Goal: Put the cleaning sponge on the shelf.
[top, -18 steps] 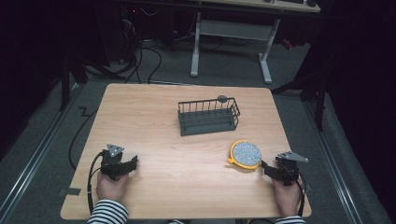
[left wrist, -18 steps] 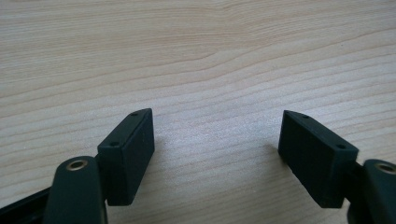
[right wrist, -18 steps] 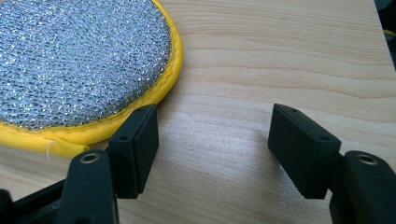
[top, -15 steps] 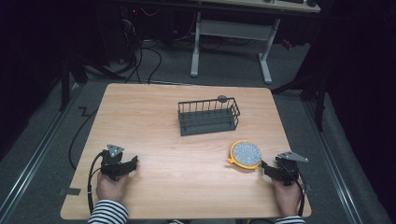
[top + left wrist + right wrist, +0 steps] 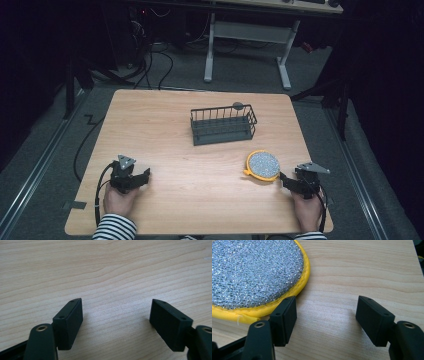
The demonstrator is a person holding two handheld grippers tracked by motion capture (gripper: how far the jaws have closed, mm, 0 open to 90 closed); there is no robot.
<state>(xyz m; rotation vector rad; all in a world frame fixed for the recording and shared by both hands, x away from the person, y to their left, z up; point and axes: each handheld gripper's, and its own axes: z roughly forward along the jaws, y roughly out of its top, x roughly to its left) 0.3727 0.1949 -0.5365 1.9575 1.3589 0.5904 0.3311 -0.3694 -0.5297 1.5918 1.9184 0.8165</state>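
We see the left gripper (image 5: 142, 176) jaws spread, bare table (image 5: 200, 190) ahead. Right gripper (image 5: 325, 320) jaws also apart, empty; yellow-rimmed scouring pad (image 5: 254, 275) just beside its left jaw, open wood ahead. High view adds wire basket (image 5: 223, 125), well beyond both.

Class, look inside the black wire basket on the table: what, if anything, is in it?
From the high view, the wire basket looks empty: only its dark base shows through the bars. A small grey round thing sits at its far rim; whether it lies inside or behind cannot be told.
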